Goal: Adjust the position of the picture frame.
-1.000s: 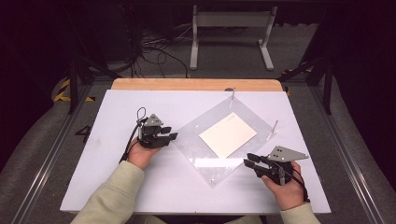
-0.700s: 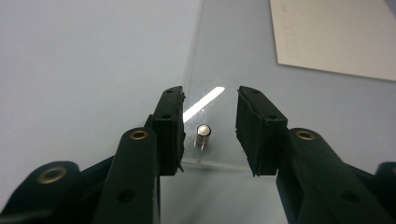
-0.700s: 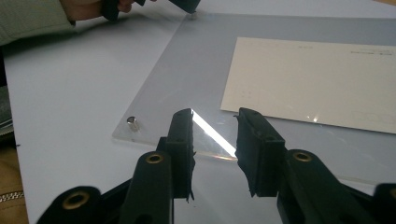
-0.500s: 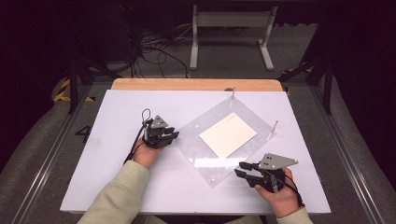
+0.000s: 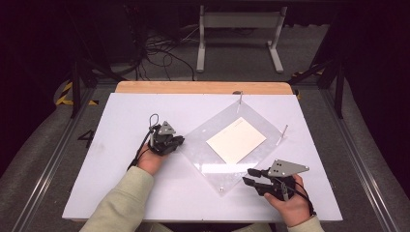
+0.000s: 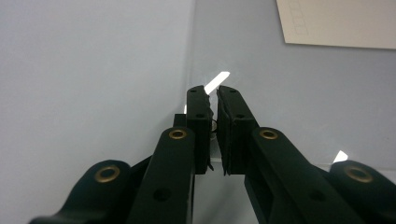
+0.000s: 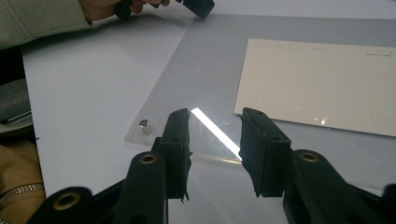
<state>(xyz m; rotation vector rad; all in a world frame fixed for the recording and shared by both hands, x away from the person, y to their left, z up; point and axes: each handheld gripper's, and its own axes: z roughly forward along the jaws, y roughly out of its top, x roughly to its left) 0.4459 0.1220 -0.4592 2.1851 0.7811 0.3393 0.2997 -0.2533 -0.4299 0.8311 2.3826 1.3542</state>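
Closing since a second ago, the left gripper (image 5: pixel 180 140) fingers (image 6: pixel 201 116) clench the clear square acrylic plate's (image 5: pixel 212 162) left corner; right gripper (image 5: pixel 250 176) fingers, opening, straddle its near edge unclamped.

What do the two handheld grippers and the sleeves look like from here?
Both the left gripper and the right gripper are black, each with a grey three-cornered plate on top and a thin black cable. Brass-coloured rivets dot the jaw arms. Both sleeves are pale greenish-beige.

Print on the cream card (image 5: pixel 236 140) is too small to read
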